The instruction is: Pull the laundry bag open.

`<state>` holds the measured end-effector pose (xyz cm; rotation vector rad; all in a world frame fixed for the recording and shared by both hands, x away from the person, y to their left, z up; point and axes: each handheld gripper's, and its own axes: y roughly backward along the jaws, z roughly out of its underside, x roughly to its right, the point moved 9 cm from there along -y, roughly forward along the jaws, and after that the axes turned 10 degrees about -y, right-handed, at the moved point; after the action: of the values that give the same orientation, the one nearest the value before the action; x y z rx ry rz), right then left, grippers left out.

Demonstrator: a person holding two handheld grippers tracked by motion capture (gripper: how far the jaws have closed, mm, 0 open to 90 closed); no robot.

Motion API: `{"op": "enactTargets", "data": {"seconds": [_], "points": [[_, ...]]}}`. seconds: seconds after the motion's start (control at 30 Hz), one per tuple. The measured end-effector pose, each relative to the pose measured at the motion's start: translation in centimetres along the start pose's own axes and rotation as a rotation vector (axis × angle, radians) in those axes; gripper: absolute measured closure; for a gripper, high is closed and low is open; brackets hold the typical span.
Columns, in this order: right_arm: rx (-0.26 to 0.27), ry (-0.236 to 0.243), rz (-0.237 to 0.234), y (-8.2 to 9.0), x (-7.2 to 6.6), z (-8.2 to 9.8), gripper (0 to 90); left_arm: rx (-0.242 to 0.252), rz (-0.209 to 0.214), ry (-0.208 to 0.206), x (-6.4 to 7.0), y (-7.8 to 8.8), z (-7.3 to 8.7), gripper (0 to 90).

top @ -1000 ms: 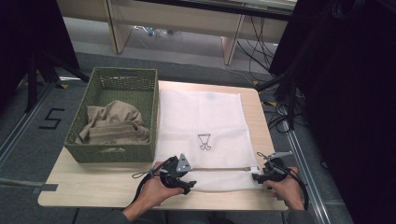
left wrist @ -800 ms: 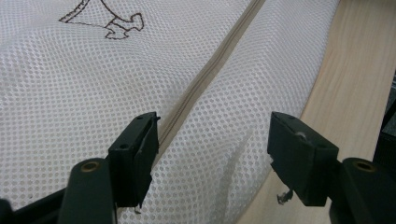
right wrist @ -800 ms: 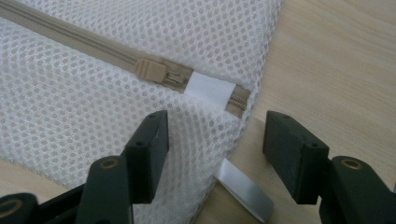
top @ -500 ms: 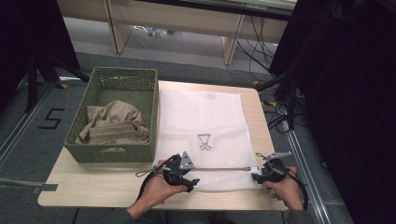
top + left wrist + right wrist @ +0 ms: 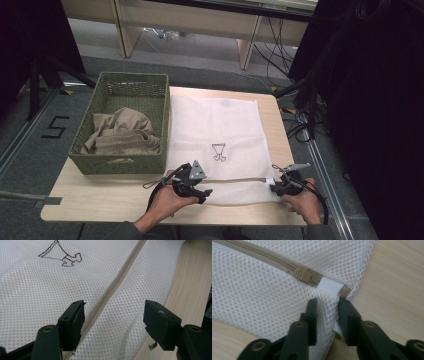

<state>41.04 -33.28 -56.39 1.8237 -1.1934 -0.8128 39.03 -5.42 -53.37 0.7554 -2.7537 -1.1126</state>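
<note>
A white mesh bag [image 5: 215, 125] with a small dark emblem lies flat on the table, and its beige zipper [image 5: 235, 179] runs along the near edge. My left gripper [image 5: 202, 192] rests on the bag's near left part. It stands open [image 5: 115, 325], its jaws on either side of the zipper line [image 5: 112, 290]. My right gripper [image 5: 276, 187] is at the bag's near right corner. Its jaws have just been closing and now pinch a fold of mesh [image 5: 327, 307] just below the zipper pull [image 5: 303, 274].
A green woven basket [image 5: 120, 162] with a crumpled beige cloth [image 5: 120, 132] stands left of the bag. Bare wooden tabletop [image 5: 100, 200] shows at the near left. Table edges lie close behind both hands, and cables lie on the floor to the right.
Both hands stay where they were. At this distance the high view shows no clear difference in the bag or the grippers.
</note>
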Motion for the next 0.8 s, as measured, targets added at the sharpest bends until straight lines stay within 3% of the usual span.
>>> {"op": "enactTargets", "data": {"seconds": [0.13,0.33,0.4,0.43,0.5,0.53,0.57,0.6,0.7,0.77,0.8], "points": [[-0.001,0.034,-0.007,-0.10,-0.28,-0.23,84.5,0.009,0.003,0.011,-0.16,0.14,-0.18,33.7],[0.015,0.054,0.005,0.40,-0.25,-0.68,85.3,0.007,0.001,0.016,-0.33,0.10,-0.14,33.7],[0.019,0.041,0.000,0.42,-0.23,-0.68,84.5,0.008,0.000,0.017,-0.36,0.11,-0.14,33.7],[0.016,0.016,0.002,0.34,0.00,-0.53,79.0,0.009,-0.002,0.017,-0.38,0.13,-0.15,33.7],[0.013,0.003,0.008,0.30,0.10,-0.49,76.7,0.008,0.001,0.016,-0.35,0.18,-0.13,33.7],[0.003,-0.019,0.005,0.08,0.04,-0.37,66.6,0.007,-0.001,0.015,-0.33,0.15,-0.10,33.7],[0.003,-0.019,0.005,0.08,0.04,-0.37,66.6,0.007,-0.001,0.015,-0.33,0.15,-0.10,33.7],[-0.012,-0.044,0.017,-0.11,0.05,-0.29,57.2,0.006,0.002,0.013,-0.28,0.14,-0.10,33.7],[-0.010,-0.060,0.034,-0.31,0.08,-0.43,51.0,0.006,0.003,0.012,-0.30,0.15,-0.09,33.7],[-0.007,-0.060,0.034,-0.35,0.03,-0.44,51.3,0.007,0.003,0.015,-0.33,0.15,-0.10,33.7],[0.000,-0.038,0.023,-0.33,-0.14,-0.40,56.1,0.009,0.002,0.016,-0.39,0.21,-0.15,33.7]]}}
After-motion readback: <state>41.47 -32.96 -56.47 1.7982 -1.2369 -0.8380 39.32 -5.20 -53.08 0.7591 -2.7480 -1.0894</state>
